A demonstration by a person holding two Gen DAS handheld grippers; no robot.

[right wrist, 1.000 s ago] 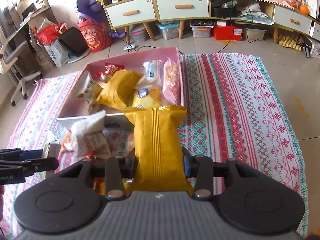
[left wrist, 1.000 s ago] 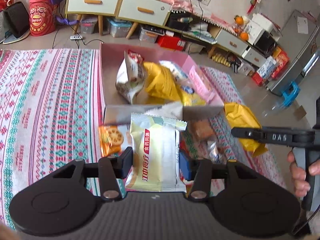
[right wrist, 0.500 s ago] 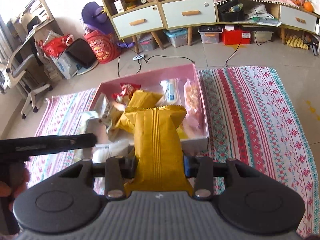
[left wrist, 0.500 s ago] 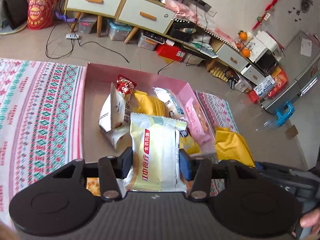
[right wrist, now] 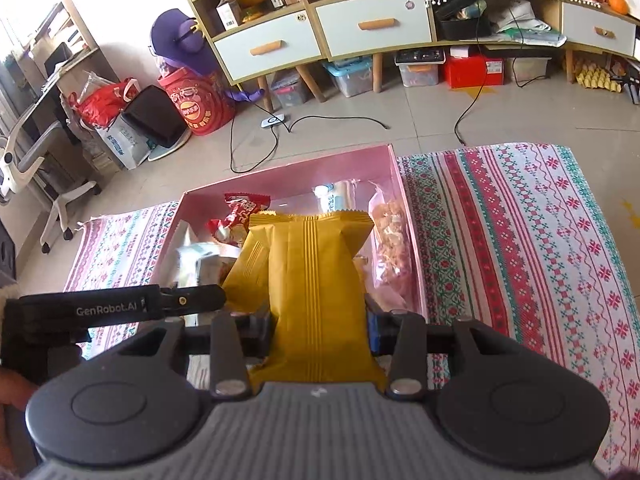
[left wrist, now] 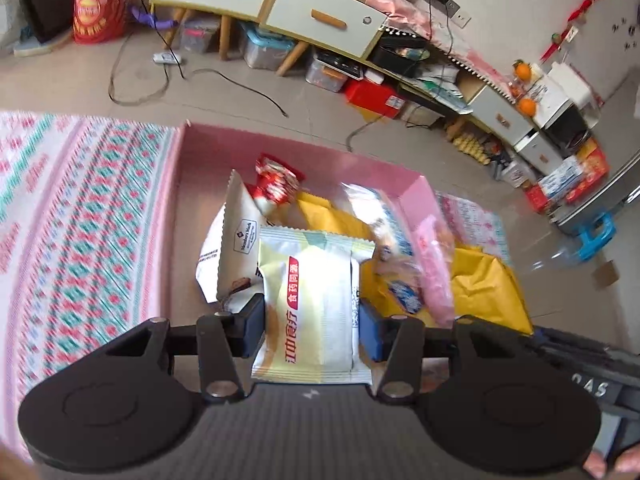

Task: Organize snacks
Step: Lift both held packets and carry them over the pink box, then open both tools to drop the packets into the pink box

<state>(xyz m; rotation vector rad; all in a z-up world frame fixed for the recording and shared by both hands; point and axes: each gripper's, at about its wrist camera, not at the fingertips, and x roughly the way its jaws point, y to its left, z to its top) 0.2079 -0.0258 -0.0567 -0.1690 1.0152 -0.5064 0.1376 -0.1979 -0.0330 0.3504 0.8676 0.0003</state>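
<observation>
My left gripper [left wrist: 312, 330] is shut on a pale green and white snack packet [left wrist: 310, 304] and holds it over the pink box [left wrist: 304, 152]. Inside the box lie a white packet [left wrist: 234, 248], a red packet [left wrist: 276, 182], yellow packets and a pink bag [left wrist: 434, 268]. My right gripper [right wrist: 318, 330] is shut on a mustard-yellow snack packet [right wrist: 314, 280], held above the near end of the same pink box [right wrist: 288, 170]. The left gripper's body [right wrist: 120, 308] shows at the left of the right wrist view.
The box sits on a red, green and white patterned cloth [right wrist: 520, 248] laid on a tiled floor. Beyond it stand a drawer cabinet [right wrist: 360, 28], storage bins, a red bucket [right wrist: 196, 110] and loose cables [right wrist: 256, 140]. An office chair [right wrist: 32, 168] is far left.
Both grippers have moved forward with their packets, from in front of the box's near wall to over the box. The loose snacks on the cloth have dropped out of view.
</observation>
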